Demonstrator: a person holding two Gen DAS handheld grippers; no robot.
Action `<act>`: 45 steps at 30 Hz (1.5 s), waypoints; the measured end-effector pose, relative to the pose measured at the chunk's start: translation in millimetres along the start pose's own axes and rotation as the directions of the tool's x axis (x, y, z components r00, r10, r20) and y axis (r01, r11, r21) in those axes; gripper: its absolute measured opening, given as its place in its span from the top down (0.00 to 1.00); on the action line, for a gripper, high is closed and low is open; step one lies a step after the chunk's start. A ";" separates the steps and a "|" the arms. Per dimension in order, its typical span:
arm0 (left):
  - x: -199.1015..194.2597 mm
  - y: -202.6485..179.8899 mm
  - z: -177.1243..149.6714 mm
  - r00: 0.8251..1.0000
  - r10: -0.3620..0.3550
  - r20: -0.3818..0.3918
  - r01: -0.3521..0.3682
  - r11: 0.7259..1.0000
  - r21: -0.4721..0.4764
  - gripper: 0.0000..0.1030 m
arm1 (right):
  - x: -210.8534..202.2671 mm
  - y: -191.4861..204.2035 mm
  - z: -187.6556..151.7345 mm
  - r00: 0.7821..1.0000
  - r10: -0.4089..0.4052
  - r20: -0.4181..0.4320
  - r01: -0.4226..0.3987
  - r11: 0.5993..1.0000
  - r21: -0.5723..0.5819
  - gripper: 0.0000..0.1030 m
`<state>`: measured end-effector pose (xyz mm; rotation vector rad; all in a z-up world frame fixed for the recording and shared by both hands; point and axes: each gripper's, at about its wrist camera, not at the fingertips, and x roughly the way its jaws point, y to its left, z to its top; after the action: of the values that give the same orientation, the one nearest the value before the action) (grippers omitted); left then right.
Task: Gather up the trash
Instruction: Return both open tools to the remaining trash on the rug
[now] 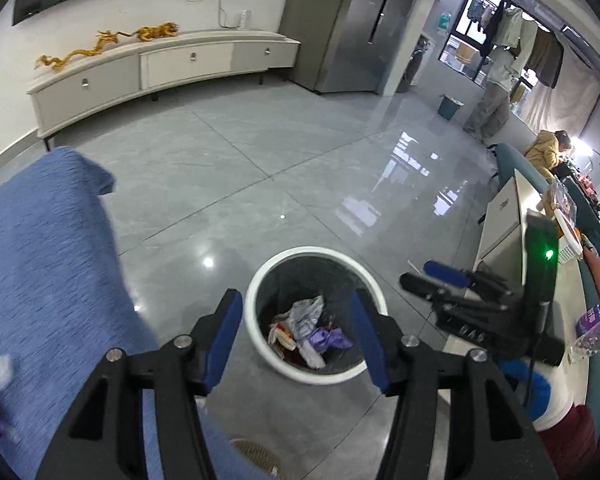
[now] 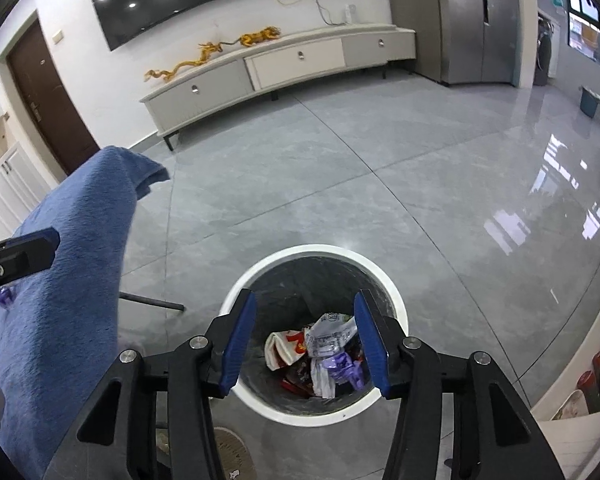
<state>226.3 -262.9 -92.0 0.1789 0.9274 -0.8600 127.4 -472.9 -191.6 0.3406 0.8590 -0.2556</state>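
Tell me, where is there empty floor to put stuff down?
Bare grey floor stretches between the white bin, the long cabinet and the fridge. It's crowded beside the blue cloth and inside the bin, where wrappers pile up.

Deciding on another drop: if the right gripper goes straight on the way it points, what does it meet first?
Probably the wrappers in the white bin. The right gripper, open and empty, points into its mouth; depth is unclear.
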 end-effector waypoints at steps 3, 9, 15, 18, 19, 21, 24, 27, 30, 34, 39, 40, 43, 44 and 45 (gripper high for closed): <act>-30.2 11.8 -14.7 0.999 0.030 0.029 -0.030 0.999 -0.012 0.47 | -17.3 15.4 1.1 1.000 0.013 0.022 -0.012 0.999 -0.044 0.51; -104.1 38.1 -52.4 0.989 0.119 0.091 -0.119 0.993 -0.004 0.47 | -66.5 60.1 3.2 0.993 0.065 0.095 -0.052 0.990 -0.133 0.51; -185.1 74.5 -96.0 0.966 0.192 0.175 -0.189 0.981 -0.036 0.47 | -123.8 111.4 0.8 0.980 0.104 0.170 -0.063 0.971 -0.230 0.51; -224.3 94.7 -118.7 0.949 0.231 0.214 -0.221 0.973 -0.070 0.47 | -156.4 142.7 -3.0 0.970 0.127 0.208 -0.065 0.957 -0.284 0.51; -237.3 101.2 -127.6 0.942 0.247 0.228 -0.234 0.969 -0.080 0.47 | -163.7 150.3 -3.6 0.967 0.136 0.215 -0.068 0.952 -0.297 0.51; -261.0 115.0 -143.7 0.926 0.283 0.250 -0.265 0.959 -0.102 0.47 | -178.8 169.4 -4.0 0.961 0.157 0.229 -0.074 0.941 -0.331 0.51; -292.3 140.2 -167.5 0.903 0.332 0.272 -0.297 0.941 -0.164 0.47 | -197.7 199.0 -7.8 0.953 0.182 0.242 -0.077 0.919 -0.387 0.51; -310.6 162.8 -183.3 0.888 0.368 0.275 -0.313 0.923 -0.222 0.47 | -211.0 225.9 -13.2 0.948 0.210 0.238 -0.086 0.892 -0.445 0.51; -319.0 189.0 -198.0 0.880 0.396 0.263 -0.324 0.905 -0.277 0.47 | -212.0 247.5 -16.6 0.948 0.233 0.217 -0.097 0.861 -0.499 0.51; -309.3 208.7 -200.4 0.881 0.414 0.231 -0.342 0.892 -0.296 0.47 | -196.4 268.3 -16.7 0.953 0.248 0.173 -0.120 0.837 -0.534 0.51; -281.4 229.1 -191.9 0.900 0.397 0.180 -0.339 0.897 -0.285 0.47 | -149.9 285.0 -10.3 0.962 0.256 0.090 -0.168 0.821 -0.545 0.51; -275.0 231.7 -189.6 0.903 0.395 0.172 -0.339 0.898 -0.281 0.47 | -141.3 288.3 -9.4 0.963 0.257 0.075 -0.175 0.817 -0.549 0.51; -251.2 247.1 -178.9 0.914 0.385 0.131 -0.339 0.899 -0.279 0.47 | -108.4 301.2 -6.3 0.965 0.263 0.015 -0.208 0.797 -0.567 0.51; -245.3 250.5 -175.4 0.917 0.380 0.123 -0.336 0.900 -0.278 0.47 | -96.5 305.9 -4.8 0.965 0.263 -0.007 -0.219 0.787 -0.576 0.51; -238.2 254.6 -171.4 0.919 0.376 0.115 -0.334 0.902 -0.274 0.47 | -86.9 309.8 -4.5 0.965 0.263 -0.023 -0.227 0.779 -0.584 0.51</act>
<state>229.0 125.0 -69.6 0.0546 0.8050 -0.4056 179.2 -180.1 -68.5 -0.1373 0.7813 0.2485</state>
